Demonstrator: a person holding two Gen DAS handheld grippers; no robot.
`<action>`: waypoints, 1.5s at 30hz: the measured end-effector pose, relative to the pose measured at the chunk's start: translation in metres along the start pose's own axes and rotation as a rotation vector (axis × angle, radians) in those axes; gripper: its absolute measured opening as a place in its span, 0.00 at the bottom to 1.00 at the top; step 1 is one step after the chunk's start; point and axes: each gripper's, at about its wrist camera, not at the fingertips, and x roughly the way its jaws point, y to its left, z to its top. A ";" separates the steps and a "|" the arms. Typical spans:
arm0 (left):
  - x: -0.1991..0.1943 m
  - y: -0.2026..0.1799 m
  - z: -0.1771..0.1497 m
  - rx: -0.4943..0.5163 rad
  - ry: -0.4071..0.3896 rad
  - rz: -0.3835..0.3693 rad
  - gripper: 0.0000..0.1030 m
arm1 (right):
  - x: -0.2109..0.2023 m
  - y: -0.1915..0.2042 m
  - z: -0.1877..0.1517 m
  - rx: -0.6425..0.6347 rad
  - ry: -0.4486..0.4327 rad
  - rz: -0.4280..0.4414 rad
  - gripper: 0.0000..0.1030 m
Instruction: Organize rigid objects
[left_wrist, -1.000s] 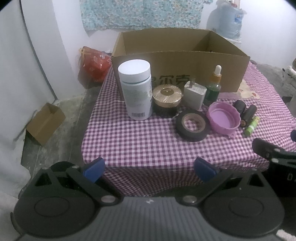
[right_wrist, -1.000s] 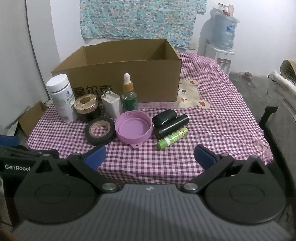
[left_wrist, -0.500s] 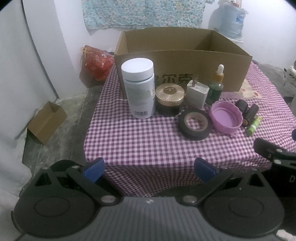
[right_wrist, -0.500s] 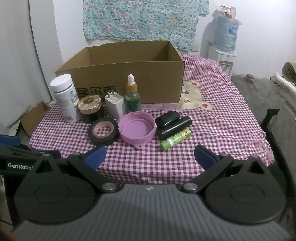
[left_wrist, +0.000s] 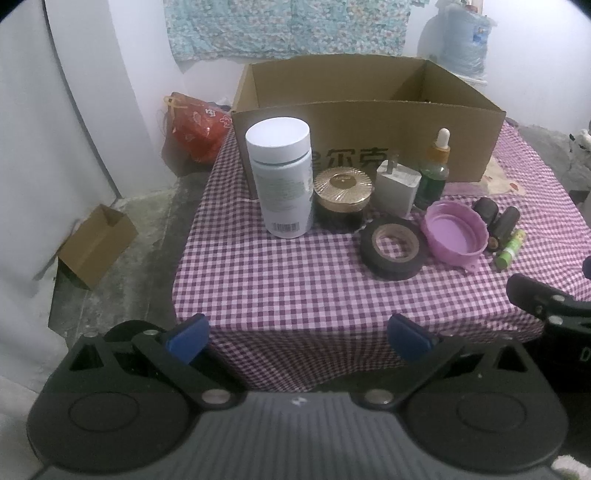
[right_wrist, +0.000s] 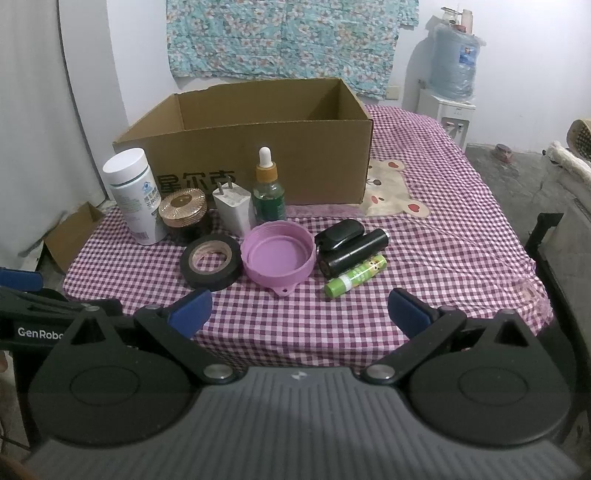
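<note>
On the checked tablecloth (left_wrist: 280, 280) stand a white bottle (left_wrist: 282, 181), a gold-lidded jar (left_wrist: 341, 199), a white charger (left_wrist: 397, 188), a green dropper bottle (left_wrist: 436, 170), a black tape roll (left_wrist: 393, 245), a purple lid (left_wrist: 454, 232), two black cylinders (right_wrist: 351, 245) and a green tube (right_wrist: 356, 275). An open cardboard box (left_wrist: 369, 107) stands behind them. My left gripper (left_wrist: 297, 338) is open and empty at the table's near edge. My right gripper (right_wrist: 299, 312) is open and empty in front of the purple lid (right_wrist: 277, 254).
A small cardboard box (left_wrist: 96, 245) and a red bag (left_wrist: 195, 129) lie on the floor left of the table. A water dispenser (right_wrist: 450, 74) stands at the back right. A dark frame (right_wrist: 546, 236) stands by the table's right edge.
Both grippers have risen and moved slightly forward toward the table; the objects sit lower and larger in both views. Nothing on the table has moved.
</note>
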 end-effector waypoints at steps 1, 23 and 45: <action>0.000 0.000 0.000 0.000 0.000 0.000 1.00 | 0.000 0.000 0.000 0.000 0.000 -0.001 0.99; 0.002 0.002 -0.003 -0.003 0.008 0.003 1.00 | 0.000 0.001 0.000 -0.007 -0.007 0.005 0.99; 0.005 -0.035 0.031 0.132 -0.165 -0.313 0.99 | 0.007 -0.088 0.003 0.194 -0.135 0.000 0.99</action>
